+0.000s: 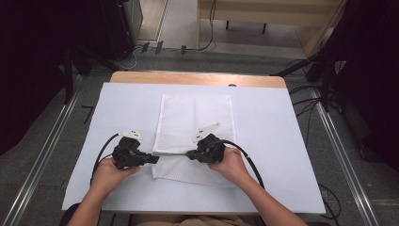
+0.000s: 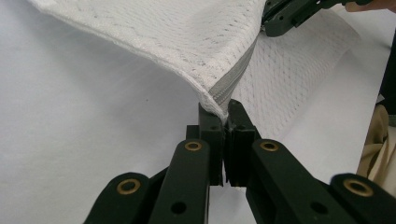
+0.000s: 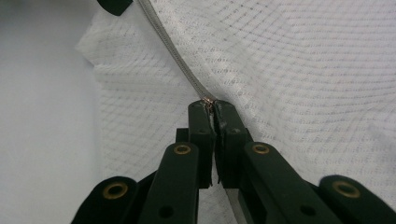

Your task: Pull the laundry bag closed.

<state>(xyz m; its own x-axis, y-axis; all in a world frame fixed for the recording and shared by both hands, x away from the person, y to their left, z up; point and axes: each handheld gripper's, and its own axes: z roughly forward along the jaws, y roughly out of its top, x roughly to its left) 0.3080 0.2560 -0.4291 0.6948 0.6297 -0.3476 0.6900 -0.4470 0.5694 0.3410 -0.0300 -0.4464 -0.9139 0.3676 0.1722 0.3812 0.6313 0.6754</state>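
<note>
A white mesh bag point(image 1: 195, 120) lies flat in the middle of the white table cover, with a grey zipper point(image 1: 171, 153) running across its near part. My left gripper point(image 1: 154, 159) is shut on the bag's left edge at the zipper's end point(image 2: 223, 100). My right gripper point(image 1: 189, 154) faces it from the right, shut on the small metal zipper pull point(image 3: 209, 102). The zipper point(image 3: 173, 51) stretches taut between the two grippers, lifted a little off the table. The mesh bag point(image 2: 187, 37) rises from the left jaws toward the other gripper's tips point(image 2: 280, 18).
The white cover point(image 1: 268, 136) spreads over a wooden table whose far edge point(image 1: 197, 79) shows. Cables trail from both grippers toward the person. Black stands and cables stand on the floor to the left and right of the table.
</note>
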